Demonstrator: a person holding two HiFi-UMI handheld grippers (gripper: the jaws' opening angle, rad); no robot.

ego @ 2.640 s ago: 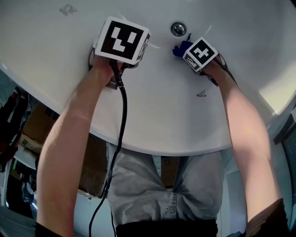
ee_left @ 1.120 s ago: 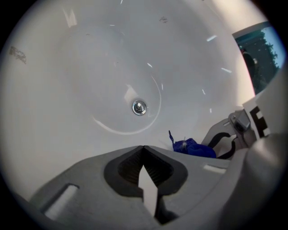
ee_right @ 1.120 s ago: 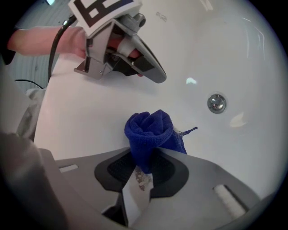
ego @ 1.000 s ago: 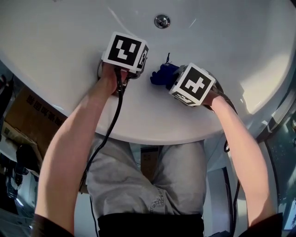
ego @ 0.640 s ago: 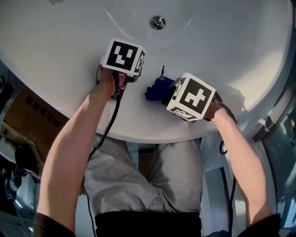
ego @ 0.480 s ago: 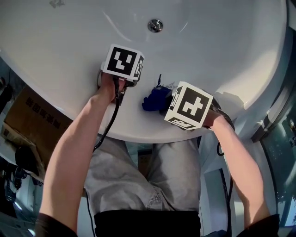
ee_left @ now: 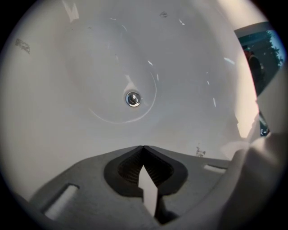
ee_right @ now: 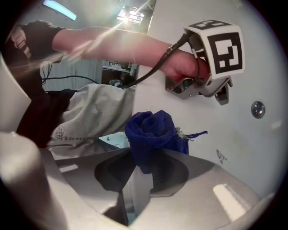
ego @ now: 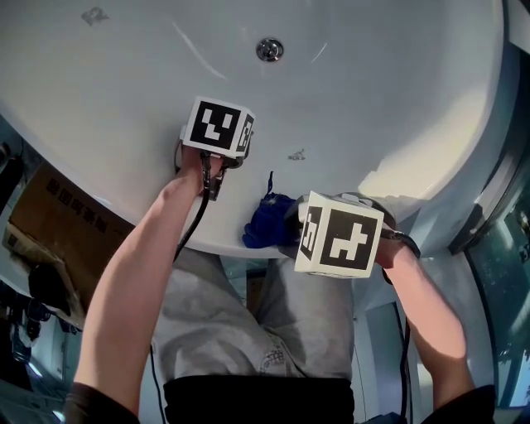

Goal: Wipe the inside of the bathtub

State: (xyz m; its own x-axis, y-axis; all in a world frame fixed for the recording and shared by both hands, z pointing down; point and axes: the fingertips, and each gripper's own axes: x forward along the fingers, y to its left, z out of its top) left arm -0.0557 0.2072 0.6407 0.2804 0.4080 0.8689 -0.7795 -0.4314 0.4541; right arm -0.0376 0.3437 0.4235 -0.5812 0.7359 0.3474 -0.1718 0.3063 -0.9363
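While the right gripper [ee_right: 145, 155] is clenched on the bunched blue cloth [ee_right: 152, 129], the left gripper [ee_left: 143, 149] has its jaws pressed together at the tips with nothing between them.

- Cloth: wadded into a ball that sticks out past the right jaws, with a loose thread trailing off to one side. From the head view it sits at the near rim of the bathtub [ego: 397, 91], partly overhanging the edge. Can't tell if it touches the surface.
- Right gripper's marker cube [ego: 339, 233] is over the near rim, just beside the cloth.
- Left gripper is further into the tub, over the inner wall, and points at the drain [ee_left: 132, 98]. Drain is well clear of both grippers.
- Small dark speck [ego: 296, 155] on the white wall, between the two grippers and up-slope of the cloth. A second speck [ego: 93, 15] is at far left.
- Black cable [ego: 192, 224] runs from the left gripper back along the forearm.
- Grey shorts [ego: 248, 323] show below the rim, and a cardboard box [ego: 58, 219] sits outside the tub at left.
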